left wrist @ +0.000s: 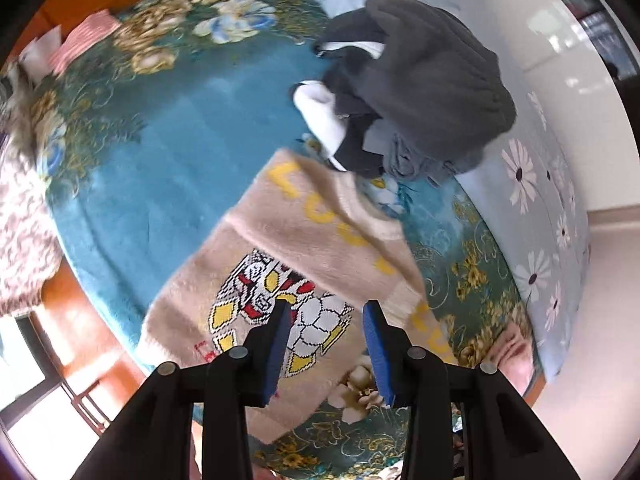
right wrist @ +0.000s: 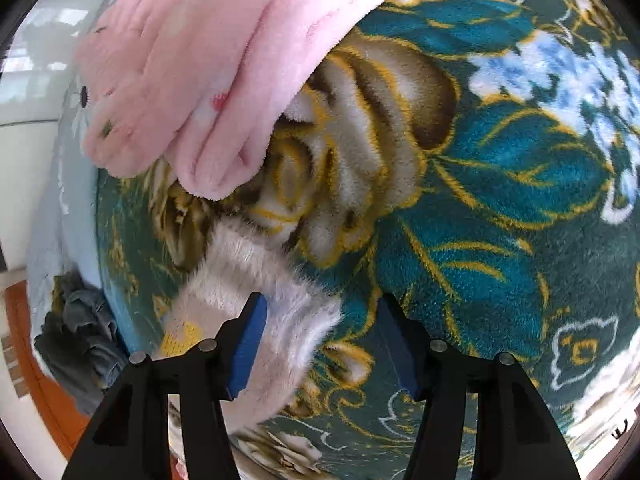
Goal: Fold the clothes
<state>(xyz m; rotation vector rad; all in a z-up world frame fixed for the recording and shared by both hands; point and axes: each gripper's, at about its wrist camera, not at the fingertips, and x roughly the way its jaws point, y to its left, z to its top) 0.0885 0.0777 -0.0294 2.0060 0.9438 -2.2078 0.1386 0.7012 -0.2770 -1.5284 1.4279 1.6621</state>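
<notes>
Beige sweater [left wrist: 280,248] lies on the floral blanket [left wrist: 160,152], one sleeve folded across it. Your left gripper [left wrist: 326,312] hovers above, spread and empty; your right gripper [right wrist: 320,308], also spread, straddles its cuff [right wrist: 256,292].

Beige sweater [left wrist: 280,264] hem cut off by left gripper [left wrist: 328,312]; red lettering blurred.

Bright daylight, glare on the white wall [left wrist: 560,32], fisheye-warped, slightly blurred edges.
</notes>
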